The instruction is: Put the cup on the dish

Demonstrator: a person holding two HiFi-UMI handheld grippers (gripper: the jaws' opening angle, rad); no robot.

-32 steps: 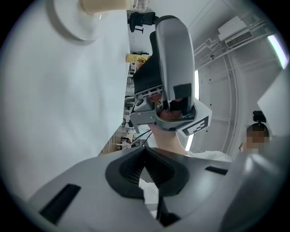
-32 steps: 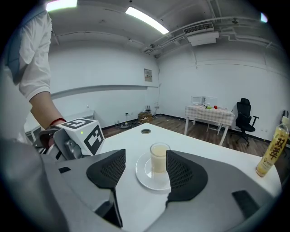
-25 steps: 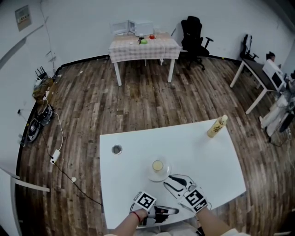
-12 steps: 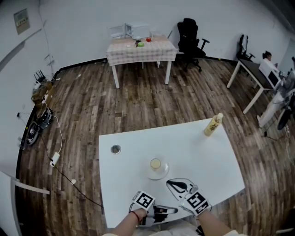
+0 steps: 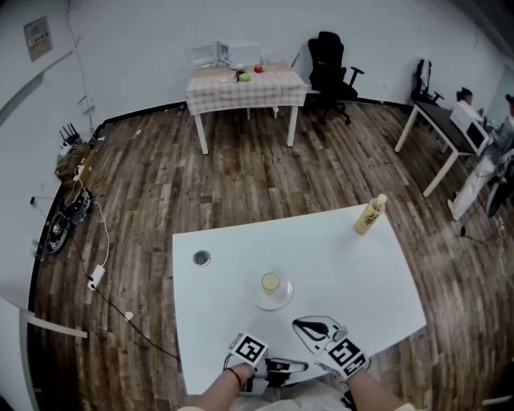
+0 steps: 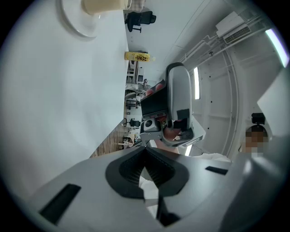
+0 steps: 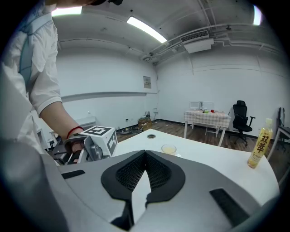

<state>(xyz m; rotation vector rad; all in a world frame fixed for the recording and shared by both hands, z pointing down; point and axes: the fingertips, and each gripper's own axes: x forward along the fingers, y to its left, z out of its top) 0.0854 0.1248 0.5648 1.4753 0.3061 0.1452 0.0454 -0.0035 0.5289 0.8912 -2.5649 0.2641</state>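
Note:
A small cup of pale yellow liquid stands upright on a white dish near the middle of the white table. My right gripper is shut and empty, held a short way in front and to the right of the dish. In the right gripper view the cup lies beyond the closed jaws. My left gripper lies at the table's near edge, shut with nothing between its jaws. The left gripper view shows the cup and dish at the top edge.
A yellow bottle stands at the table's far right corner. A small round metal piece sits at the table's far left. Across the wooden floor are a checked table with items, a black chair, and cables along the left wall.
My right gripper has closed its jaws and drawn back toward me, away from the dish. The cup stays on the dish. The left gripper has not moved.

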